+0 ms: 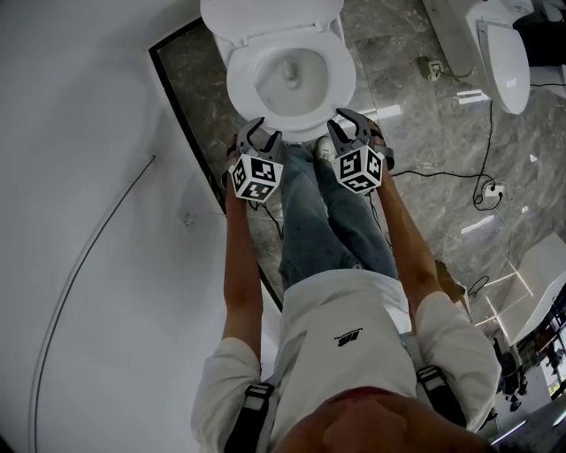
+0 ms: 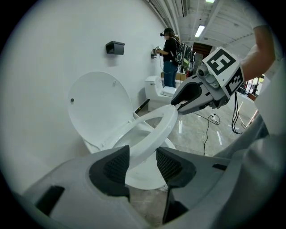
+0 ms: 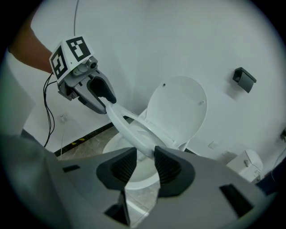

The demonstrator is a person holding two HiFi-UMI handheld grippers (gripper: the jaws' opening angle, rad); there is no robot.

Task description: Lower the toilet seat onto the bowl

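The white toilet seat [image 1: 239,88] hangs tilted a little above the bowl [image 1: 292,75], and the lid [image 1: 265,18] stands up against the wall. My left gripper [image 1: 258,133] is at the seat's front left and my right gripper [image 1: 354,124] at its front right. In the left gripper view the seat rim [image 2: 156,129] runs between the jaws of the left gripper [image 2: 142,163], with a thin gap at one pad. In the right gripper view the rim [image 3: 129,127] lies likewise between the jaws of the right gripper [image 3: 145,163]. Both grippers are open around the rim.
My own legs [image 1: 327,221] stand just in front of the bowl. A white wall runs along the left. A second toilet [image 1: 504,62] stands at the upper right, with cables [image 1: 442,172] and a socket [image 1: 491,188] on the stone floor. Another person [image 2: 170,58] stands far off.
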